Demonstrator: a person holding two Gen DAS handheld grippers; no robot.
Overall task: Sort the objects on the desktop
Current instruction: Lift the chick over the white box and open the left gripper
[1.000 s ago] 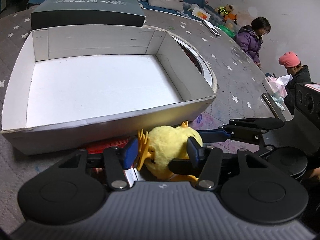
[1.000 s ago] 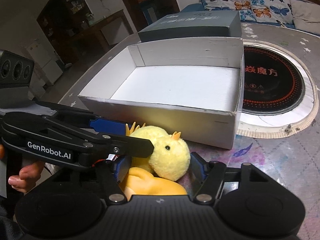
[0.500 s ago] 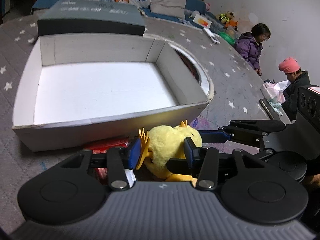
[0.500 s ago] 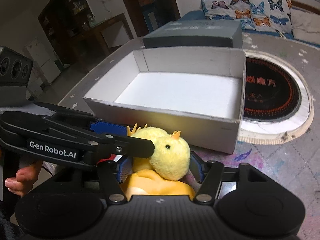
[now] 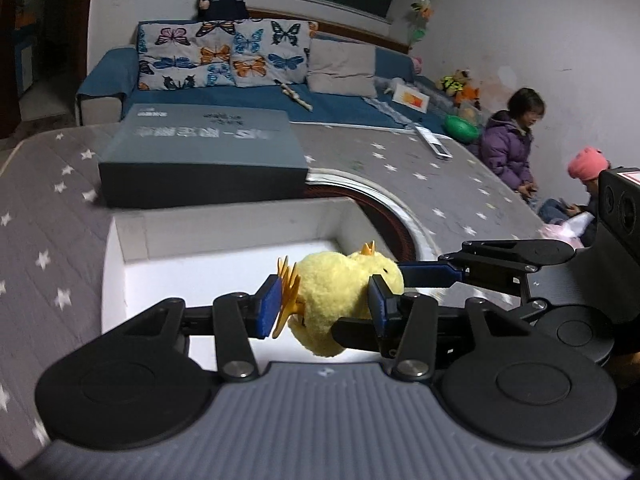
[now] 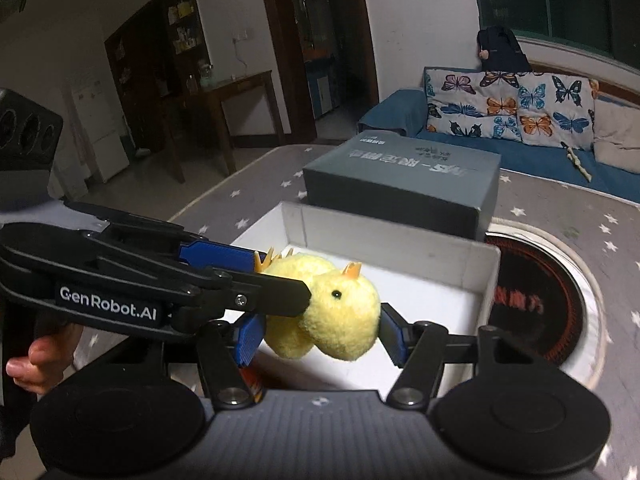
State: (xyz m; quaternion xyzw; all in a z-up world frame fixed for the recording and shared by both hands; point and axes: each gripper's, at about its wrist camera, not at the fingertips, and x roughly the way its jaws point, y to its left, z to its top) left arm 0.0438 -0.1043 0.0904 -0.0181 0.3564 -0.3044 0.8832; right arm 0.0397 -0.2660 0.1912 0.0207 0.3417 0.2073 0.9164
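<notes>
A yellow plush chick point(image 5: 340, 292) with orange feet hangs in the air over the near part of the open white box point(image 5: 224, 232). My left gripper point(image 5: 324, 308) is shut on its body from both sides. In the right wrist view the chick point(image 6: 336, 312) sits between the fingers of my right gripper point(image 6: 320, 336), which also press its sides. The left gripper point(image 6: 244, 276) reaches in from the left there. The white box point(image 6: 400, 244) lies just beyond and below the chick.
A dark grey closed box point(image 5: 204, 152) stands behind the white box. A round induction plate point(image 6: 552, 300) is set into the starred grey tablecloth to the right. A remote point(image 5: 434, 142) lies far back. A sofa and two seated people point(image 5: 516, 140) are beyond the table.
Both grippers have lifted the chick off the table in front of the box, up and forward over the box's near edge. The red item under it is left behind.
</notes>
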